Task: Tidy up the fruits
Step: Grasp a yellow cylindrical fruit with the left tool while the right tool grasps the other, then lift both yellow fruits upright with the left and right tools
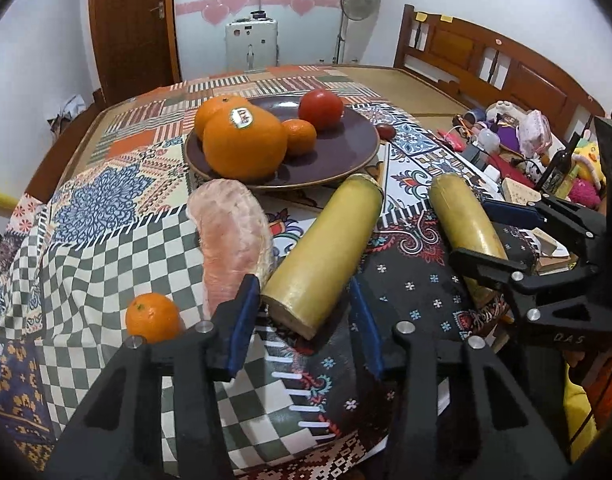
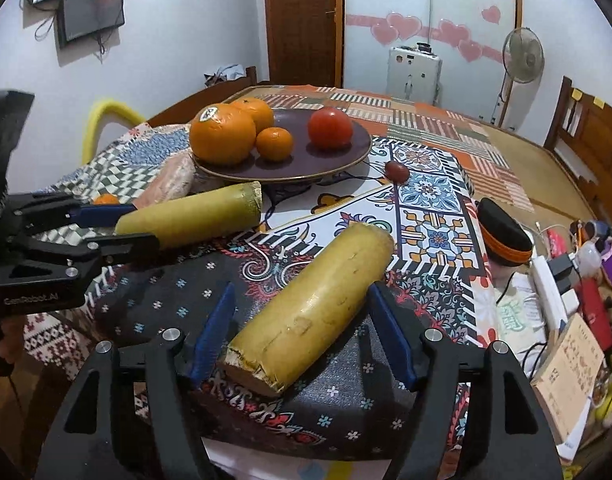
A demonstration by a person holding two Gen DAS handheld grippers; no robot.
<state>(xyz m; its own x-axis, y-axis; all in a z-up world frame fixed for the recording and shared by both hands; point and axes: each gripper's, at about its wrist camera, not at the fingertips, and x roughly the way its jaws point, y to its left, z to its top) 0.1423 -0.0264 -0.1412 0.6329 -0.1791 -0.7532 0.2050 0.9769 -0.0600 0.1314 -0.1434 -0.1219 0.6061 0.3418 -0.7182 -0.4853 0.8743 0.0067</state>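
While the left gripper (image 1: 306, 316) is straddling the near end of one cane (image 1: 321, 254) at lower centre of the left view, its blue pads are sitting narrow, the left pad touching and the right just beside it; squeezing squarely across the stalk should keep it from rolling. The plate (image 1: 345, 152) of oranges is sitting at upper centre.

In the right view, the right gripper (image 2: 302, 332) is standing wider around the other cane (image 2: 313, 308) at lower centre, pads apart from it, holding nothing.
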